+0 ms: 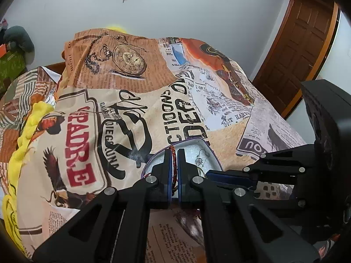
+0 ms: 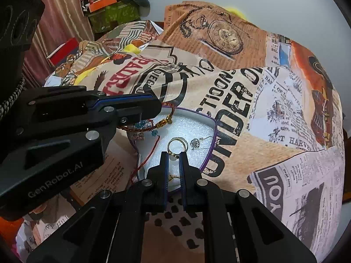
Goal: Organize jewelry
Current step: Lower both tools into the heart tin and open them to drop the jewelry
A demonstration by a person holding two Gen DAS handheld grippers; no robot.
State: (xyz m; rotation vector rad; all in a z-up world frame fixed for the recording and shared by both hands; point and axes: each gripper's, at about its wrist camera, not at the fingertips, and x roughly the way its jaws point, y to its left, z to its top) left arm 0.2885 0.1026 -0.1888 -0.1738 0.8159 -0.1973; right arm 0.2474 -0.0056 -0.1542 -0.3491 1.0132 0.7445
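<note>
A purple-rimmed jewelry box [image 2: 212, 140] lined with white foam lies on the printed bedspread; it also shows in the left wrist view [image 1: 210, 151]. My left gripper [image 1: 174, 153] is shut on a red braided bracelet [image 1: 174, 164] over the box's left edge. In the right wrist view the left gripper [image 2: 153, 107] holds that bracelet [image 2: 144, 129], with gold clasp and blue beads. My right gripper [image 2: 174, 156] is shut on a gold ring [image 2: 175, 145] above the foam. A small silver earring [image 2: 194, 143] lies in the box.
The printed bedspread [image 1: 122, 114] is rumpled, with a yellow cloth [image 1: 28, 131] at its left. A brown door [image 1: 307, 50] stands at the right. Boxes and clutter [image 2: 109, 6] sit by the curtain at the far left.
</note>
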